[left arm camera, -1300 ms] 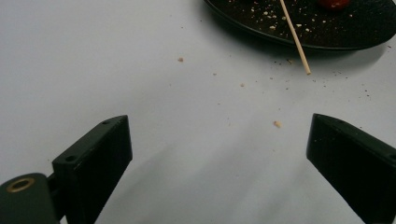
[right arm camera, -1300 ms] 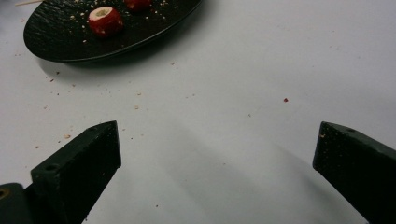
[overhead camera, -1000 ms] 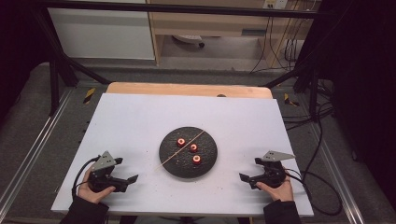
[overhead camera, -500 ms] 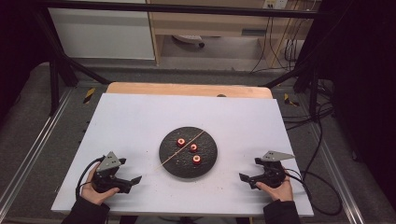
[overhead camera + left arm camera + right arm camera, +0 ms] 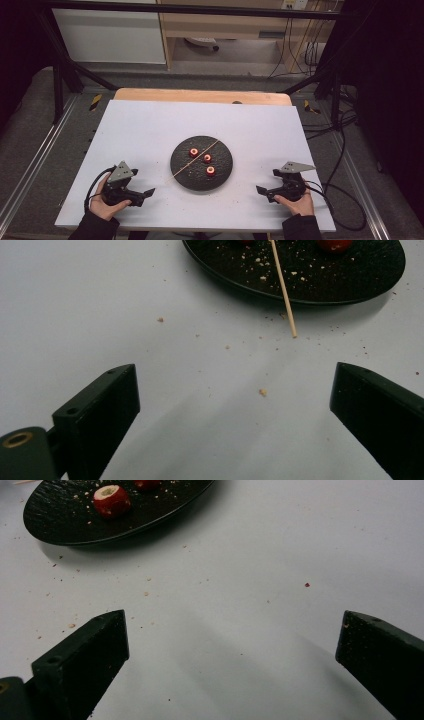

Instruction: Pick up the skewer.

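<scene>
Now your left gripper and right gripper both rest with jaws spread wide, empty; the wooden skewer lies across the black plate, ahead of your left jaws.

desk: bare all round | centre: dark plate with three red pieces, skewer overhanging its left rim | both sides: open lanes to the plate
</scene>
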Tool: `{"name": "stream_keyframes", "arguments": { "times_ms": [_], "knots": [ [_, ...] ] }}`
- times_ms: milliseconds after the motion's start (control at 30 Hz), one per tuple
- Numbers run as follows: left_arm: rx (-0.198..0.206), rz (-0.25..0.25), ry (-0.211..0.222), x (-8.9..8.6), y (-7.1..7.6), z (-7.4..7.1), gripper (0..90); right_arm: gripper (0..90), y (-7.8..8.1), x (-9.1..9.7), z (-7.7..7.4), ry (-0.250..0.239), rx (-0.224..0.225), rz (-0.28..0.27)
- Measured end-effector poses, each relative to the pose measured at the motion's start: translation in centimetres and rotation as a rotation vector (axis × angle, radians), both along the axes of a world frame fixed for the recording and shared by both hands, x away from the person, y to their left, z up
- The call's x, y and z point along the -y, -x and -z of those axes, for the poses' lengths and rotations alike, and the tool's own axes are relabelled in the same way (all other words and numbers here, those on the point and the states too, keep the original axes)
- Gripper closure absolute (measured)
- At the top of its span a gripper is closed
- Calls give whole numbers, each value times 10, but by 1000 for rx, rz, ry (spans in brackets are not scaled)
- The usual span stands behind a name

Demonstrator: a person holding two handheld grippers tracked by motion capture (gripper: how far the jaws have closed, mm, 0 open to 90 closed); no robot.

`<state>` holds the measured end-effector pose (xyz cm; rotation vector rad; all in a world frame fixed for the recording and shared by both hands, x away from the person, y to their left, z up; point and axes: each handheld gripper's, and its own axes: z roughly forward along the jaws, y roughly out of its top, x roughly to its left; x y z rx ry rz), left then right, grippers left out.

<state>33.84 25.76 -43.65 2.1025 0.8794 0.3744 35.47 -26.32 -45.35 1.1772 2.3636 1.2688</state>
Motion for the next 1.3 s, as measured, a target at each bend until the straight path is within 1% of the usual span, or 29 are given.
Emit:
{"name": "stream_keyframes", "arguments": {
  "times_ms": [467,667,1100,1167,1300],
  "knots": [
    [-4,4,-15,10,-5,-10,59,13,0,0,-1,-1,-2,8],
    [-6,6,-18,15,-8,-14,59,13,0,0,-1,7,-6,7],
    [-5,19,-38,34,-17,-26,61,13,0,0,-1,7,-6,6],
    [-5,24,-47,40,-20,-28,61,13,0,0,-1,5,-6,6],
    [-6,34,-59,47,-23,-29,62,13,0,0,0,11,-5,4]
  ]
}}
